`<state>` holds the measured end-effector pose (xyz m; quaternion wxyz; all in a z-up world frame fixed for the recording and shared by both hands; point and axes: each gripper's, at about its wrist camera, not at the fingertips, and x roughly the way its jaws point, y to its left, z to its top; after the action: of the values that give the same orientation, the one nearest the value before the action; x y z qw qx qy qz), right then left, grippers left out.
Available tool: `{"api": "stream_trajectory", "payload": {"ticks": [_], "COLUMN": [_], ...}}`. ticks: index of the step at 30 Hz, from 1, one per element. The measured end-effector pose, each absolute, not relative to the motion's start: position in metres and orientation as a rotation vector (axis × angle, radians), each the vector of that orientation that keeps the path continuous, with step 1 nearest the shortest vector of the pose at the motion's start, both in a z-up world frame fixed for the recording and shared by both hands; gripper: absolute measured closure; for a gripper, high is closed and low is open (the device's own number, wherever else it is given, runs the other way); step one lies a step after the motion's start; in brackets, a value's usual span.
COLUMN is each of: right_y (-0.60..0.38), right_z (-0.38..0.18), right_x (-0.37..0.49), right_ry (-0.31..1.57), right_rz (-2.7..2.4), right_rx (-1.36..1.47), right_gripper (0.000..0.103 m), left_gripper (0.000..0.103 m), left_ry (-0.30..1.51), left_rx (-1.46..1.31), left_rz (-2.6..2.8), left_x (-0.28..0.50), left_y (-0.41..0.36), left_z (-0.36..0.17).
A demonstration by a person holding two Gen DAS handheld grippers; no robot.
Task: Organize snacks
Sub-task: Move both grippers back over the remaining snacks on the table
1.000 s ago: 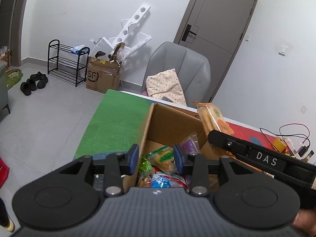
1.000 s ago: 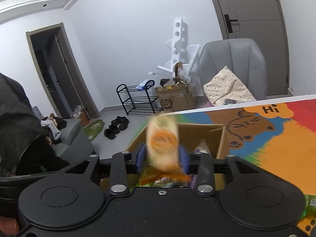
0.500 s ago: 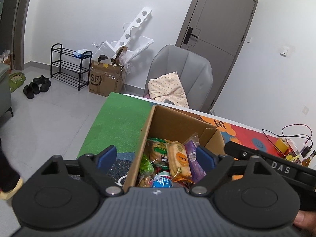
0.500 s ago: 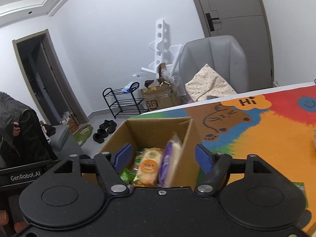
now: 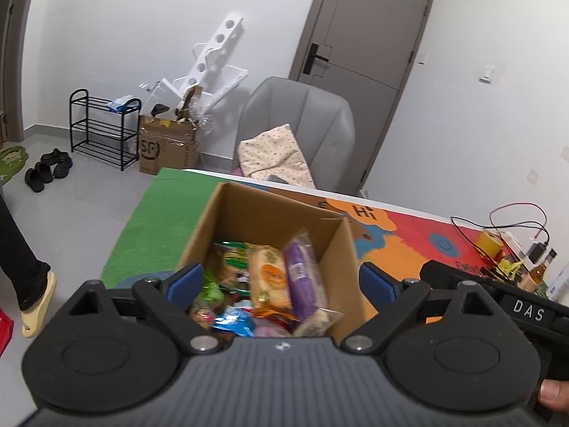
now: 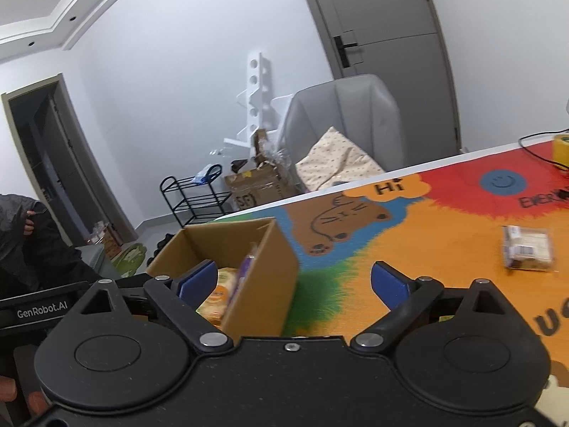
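— Grippers, status?
— My left gripper (image 5: 281, 281) and right gripper (image 6: 293, 281) are both spread wide, holding nothing.
— Snacks?
— Orange-label packet (image 5: 270, 277) lies inside the cardboard box (image 5: 263, 213), frame centre; one clear-wrapped packet (image 6: 528, 248) lies on the mat (image 6: 409, 249), right edge.

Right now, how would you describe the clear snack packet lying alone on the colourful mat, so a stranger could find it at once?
Start at the open brown cardboard box on the colourful cartoon table mat. Go right across the orange area, below the blue smiley face. There lies the clear plastic packet of pale biscuits, flat on the mat; unlike the other snacks, it is outside the box and alone.
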<state>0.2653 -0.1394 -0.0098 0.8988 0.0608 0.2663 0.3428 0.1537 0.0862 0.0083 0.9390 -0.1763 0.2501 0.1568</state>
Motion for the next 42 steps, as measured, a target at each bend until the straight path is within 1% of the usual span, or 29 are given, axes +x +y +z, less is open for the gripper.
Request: {"api": "stream_trajectory", "payload": {"ticks": [19,42], "right_y": [-0.223,-0.295], "right_z": [-0.014,-0.040], "right_x": [0.271,0.293], "right_ry": [0.537,0.575], "right_rz": [0.542,0.383], "right_rx": [0.172,0.233], "right_gripper": [0.007,0.007], "left_gripper": [0.009,0.009], "left_ry": [0.526,0.590], "left_rx": [-0.319,-0.270], "left_rz": [0.157,0.027], "left_x": [0.181,0.229], "left_y": [0.018,-0.053], "left_z": [0.007,-0.018]}}
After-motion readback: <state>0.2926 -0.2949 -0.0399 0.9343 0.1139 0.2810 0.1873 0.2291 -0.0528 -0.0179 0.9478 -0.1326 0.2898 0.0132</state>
